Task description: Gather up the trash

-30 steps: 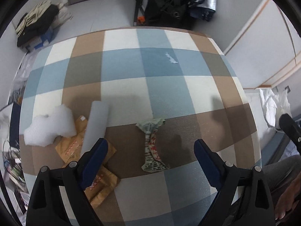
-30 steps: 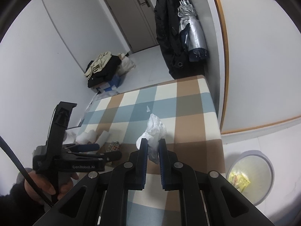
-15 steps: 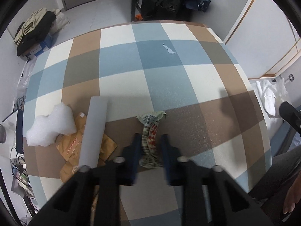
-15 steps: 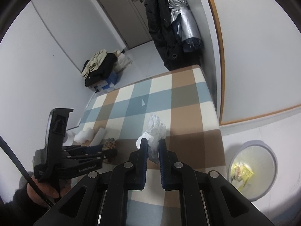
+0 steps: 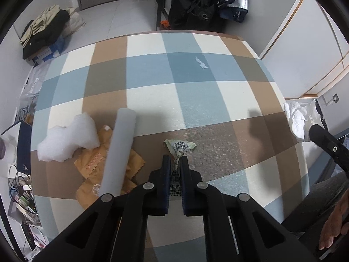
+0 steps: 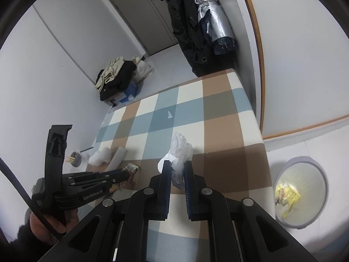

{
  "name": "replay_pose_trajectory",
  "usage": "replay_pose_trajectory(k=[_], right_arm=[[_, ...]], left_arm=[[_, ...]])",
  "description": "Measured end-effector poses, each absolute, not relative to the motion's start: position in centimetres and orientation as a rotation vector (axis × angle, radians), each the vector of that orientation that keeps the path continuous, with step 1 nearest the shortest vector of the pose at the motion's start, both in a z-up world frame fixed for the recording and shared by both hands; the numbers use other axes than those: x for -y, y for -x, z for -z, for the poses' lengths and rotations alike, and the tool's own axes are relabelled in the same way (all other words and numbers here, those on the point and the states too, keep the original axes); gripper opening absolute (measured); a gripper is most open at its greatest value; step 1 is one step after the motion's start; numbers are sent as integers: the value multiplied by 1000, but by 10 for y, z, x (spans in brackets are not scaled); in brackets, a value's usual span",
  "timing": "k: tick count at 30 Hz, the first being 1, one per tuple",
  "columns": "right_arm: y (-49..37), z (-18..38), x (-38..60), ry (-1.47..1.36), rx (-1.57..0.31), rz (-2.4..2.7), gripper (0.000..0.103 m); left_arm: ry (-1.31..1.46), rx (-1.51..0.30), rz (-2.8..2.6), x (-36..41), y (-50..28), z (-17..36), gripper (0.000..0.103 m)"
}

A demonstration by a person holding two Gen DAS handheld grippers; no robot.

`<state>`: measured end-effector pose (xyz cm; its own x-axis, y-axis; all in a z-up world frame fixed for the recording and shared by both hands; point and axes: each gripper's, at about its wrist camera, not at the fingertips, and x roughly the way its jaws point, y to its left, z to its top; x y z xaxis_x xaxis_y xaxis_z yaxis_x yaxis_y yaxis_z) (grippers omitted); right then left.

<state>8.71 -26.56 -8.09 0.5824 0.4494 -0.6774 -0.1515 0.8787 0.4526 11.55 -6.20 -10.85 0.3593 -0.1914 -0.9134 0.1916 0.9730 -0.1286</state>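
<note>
My left gripper (image 5: 175,160) is shut on a crumpled printed wrapper (image 5: 179,147) at the near middle of the checked table (image 5: 196,100). The wrapper's green-white end fans out past the fingertips. My right gripper (image 6: 177,166) is shut on a crumpled white tissue (image 6: 180,150) and holds it above the table's right part. The left gripper also shows in the right wrist view (image 6: 128,172), with the wrapper (image 6: 132,167) at its tips. A grey waste bin (image 6: 302,191) with a yellow liner and some trash stands on the floor to the right.
Left of the wrapper lie a white foam tube (image 5: 118,152), brown paper packets (image 5: 93,163) and a white foam lump (image 5: 67,137). A small white scrap (image 5: 201,63) lies on the far part of the table. Clothes (image 5: 43,28) are piled on the floor beyond.
My left gripper was open a second ago and has closed on the printed wrapper. My right gripper has kept hold of the tissue and shifted slightly toward the bin.
</note>
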Motion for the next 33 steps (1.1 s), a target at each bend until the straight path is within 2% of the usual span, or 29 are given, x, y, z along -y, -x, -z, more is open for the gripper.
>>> replay_pose_trajectory(k=[9, 20, 28, 29, 31, 33], right_arm=[[-91, 86, 269, -443, -903, -347, 11], [-78, 67, 250, -428, -826, -377, 11], [-69, 63, 241, -408, -815, -378, 11], [-68, 63, 241, -409, -815, -379, 11], [-68, 63, 240, -405, -814, -381, 11], [-69, 63, 239, -396, -814, -384, 11]], left_arm=[[81, -1151, 268, 46, -113, 102, 3], [152, -1106, 286, 33, -106, 93, 0], [266, -1151, 283, 13, -101, 99, 1], [273, -1174, 293, 13, -102, 102, 3], [279, -1211, 303, 14, -102, 107, 21], [267, -1215, 292, 18, -101, 110, 34]])
